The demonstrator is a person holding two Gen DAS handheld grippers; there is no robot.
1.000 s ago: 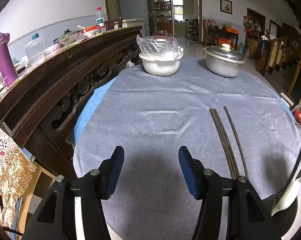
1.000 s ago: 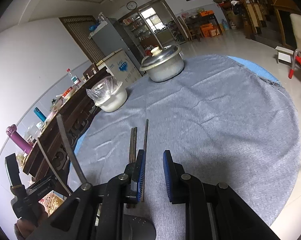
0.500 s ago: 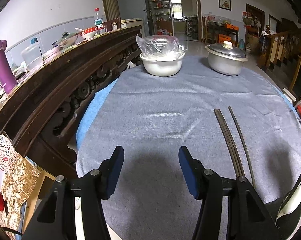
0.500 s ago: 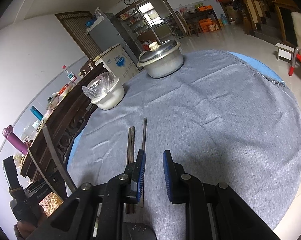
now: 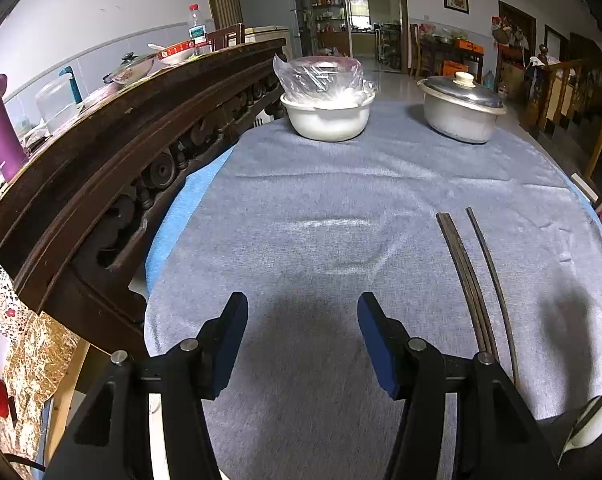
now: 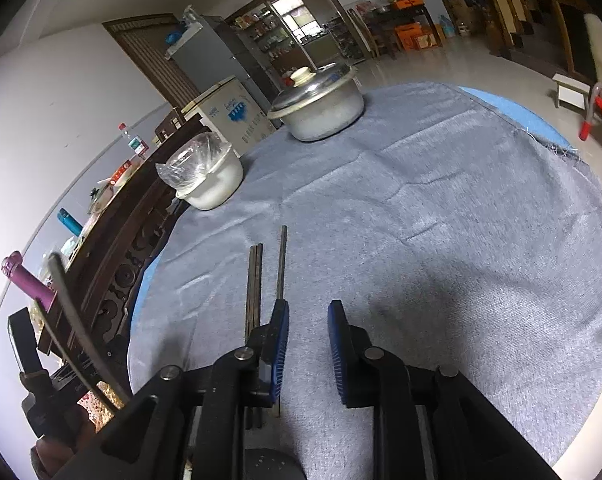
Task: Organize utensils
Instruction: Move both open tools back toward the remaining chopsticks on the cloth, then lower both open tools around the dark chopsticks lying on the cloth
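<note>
A round table [image 5: 341, 208] draped in grey-blue woven cloth carries everything. At its far edge stand a lidded aluminium pot [image 5: 460, 114] and, just beside it, a white bowl covered with clear plastic film [image 5: 327, 110]. Near the table's front edge lie the dark slender chopsticks [image 5: 467, 276], a touching pair with a single stick alongside. The left hand-held gripper [image 5: 301, 336] hovers over bare cloth beside them, jaws apart and empty. The right hand-held gripper [image 6: 308, 344] sits just beside the single stick, its jaws opening with nothing between them.
</note>
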